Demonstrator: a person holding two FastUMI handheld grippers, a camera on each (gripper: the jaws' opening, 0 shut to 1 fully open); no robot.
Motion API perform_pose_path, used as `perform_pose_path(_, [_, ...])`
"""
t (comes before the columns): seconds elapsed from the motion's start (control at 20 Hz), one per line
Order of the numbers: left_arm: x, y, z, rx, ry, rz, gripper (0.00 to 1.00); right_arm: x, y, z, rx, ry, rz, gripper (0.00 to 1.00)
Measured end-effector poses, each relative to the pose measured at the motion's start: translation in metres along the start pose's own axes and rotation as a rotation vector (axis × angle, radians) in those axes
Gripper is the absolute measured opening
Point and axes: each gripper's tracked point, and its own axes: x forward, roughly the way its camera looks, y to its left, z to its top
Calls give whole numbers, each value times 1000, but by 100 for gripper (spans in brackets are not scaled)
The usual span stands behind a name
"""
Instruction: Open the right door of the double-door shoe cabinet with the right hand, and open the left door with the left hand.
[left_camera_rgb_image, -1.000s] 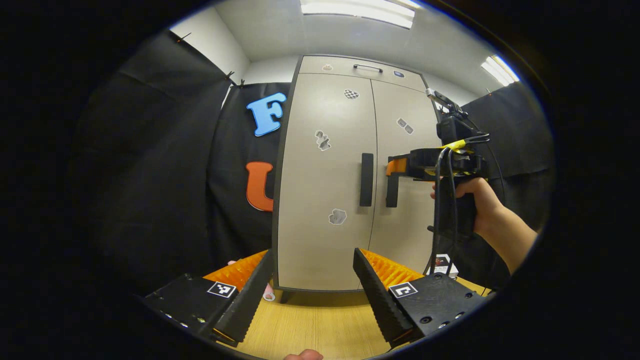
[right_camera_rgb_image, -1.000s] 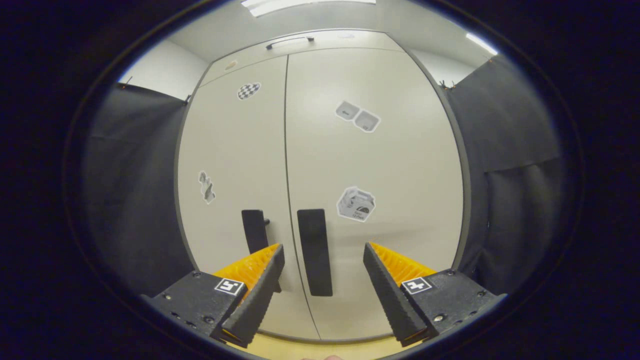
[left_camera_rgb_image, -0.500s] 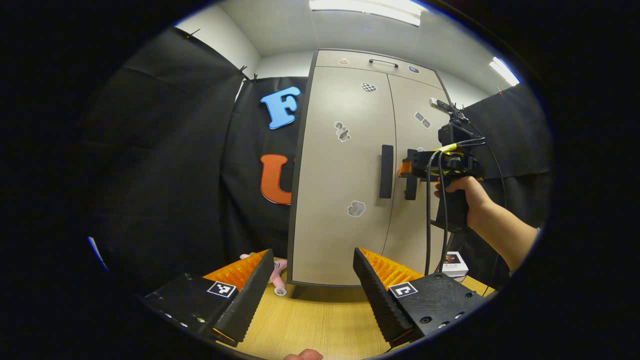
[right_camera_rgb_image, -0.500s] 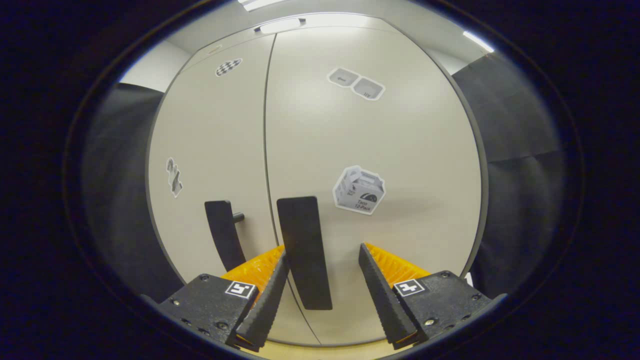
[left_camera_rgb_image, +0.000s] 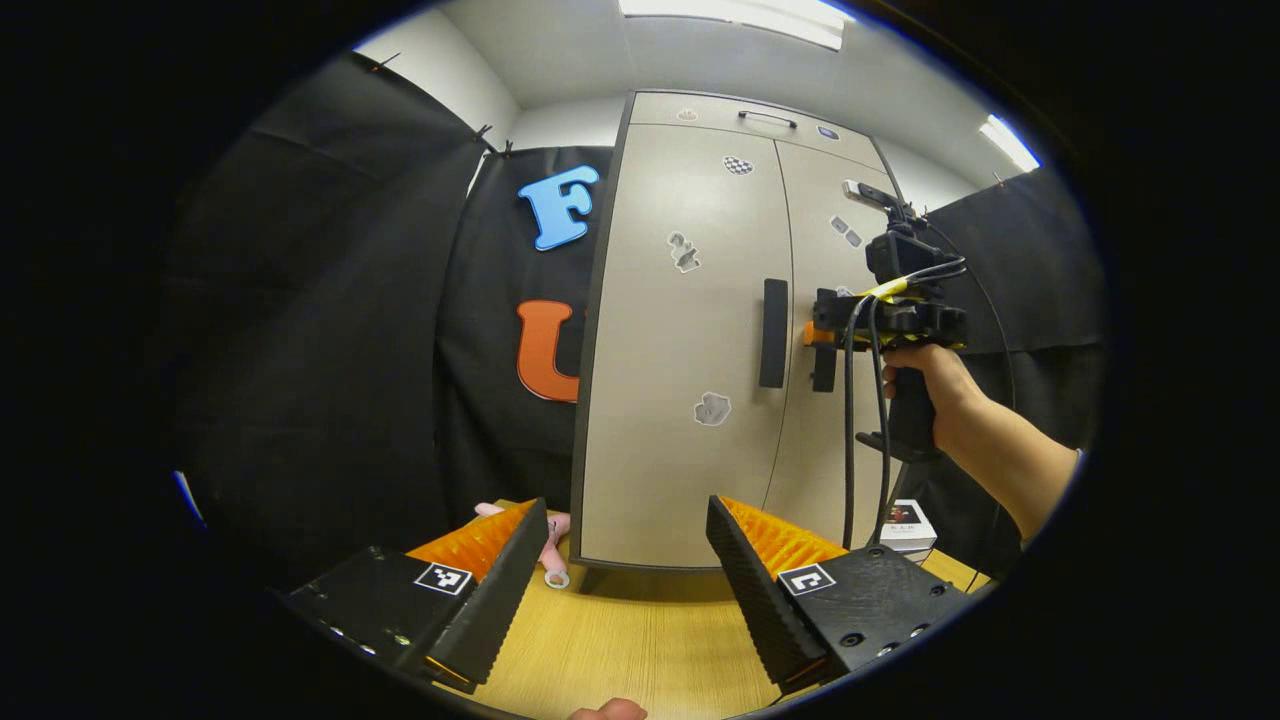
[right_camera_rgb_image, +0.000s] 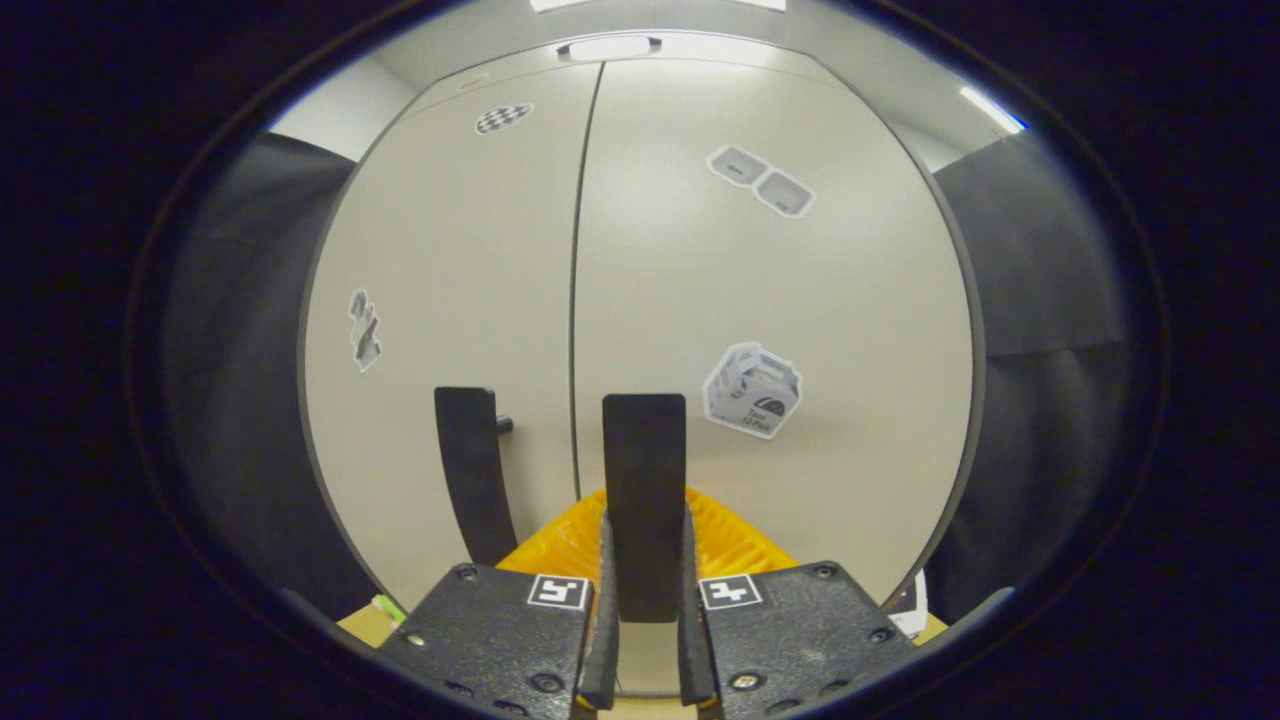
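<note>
The beige double-door shoe cabinet (left_camera_rgb_image: 690, 330) stands on a wooden table with both doors closed. In the right gripper view my right gripper (right_camera_rgb_image: 645, 590) is shut on the right door's black handle (right_camera_rgb_image: 645, 470), a finger pressing on each side. The left door's black handle (right_camera_rgb_image: 468, 470) stands free beside it. In the left gripper view my left gripper (left_camera_rgb_image: 625, 560) is open, low and well back from the cabinet, with nothing between its fingers. That view also has the left door's handle (left_camera_rgb_image: 773, 332) and a hand holding the right gripper (left_camera_rgb_image: 822, 335) at the right door's handle.
The wooden table top (left_camera_rgb_image: 640, 650) runs in front of the cabinet. A small pink object (left_camera_rgb_image: 552, 530) lies by the cabinet's left foot. A small white box (left_camera_rgb_image: 905, 522) sits at its right foot. Black cloth walls close in both sides.
My right gripper has moved in around the right door's handle and closed on it. My left gripper has drawn back and swung a little. Both doors remain closed.
</note>
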Motion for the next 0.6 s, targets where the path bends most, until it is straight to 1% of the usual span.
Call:
perform_pose_path(0.15, [-2, 6, 0, 43, -1, 30, 95, 0, 0, 0, -22, 5, 7, 27])
perform_pose_path(0.25, [-2, 4, 1, 50, -10, 28, 95, -2, 0, -1, -44, 12, 14, 27])
perform_pose_path(0.35, [-4, 1, 4, 41, -19, 15, 95, -5, 0, -2, -34, 17, 24, 27])
perform_pose_path(0.5, [-12, 1, 4, 56, -11, 26, 95, -18, 0, 0, -10, -1, 40, 25])
perform_pose_path(0.6, [-16, 1, -2, 64, 10, 39, 95, -39, -3, -1, 2, 2, 55, 24])
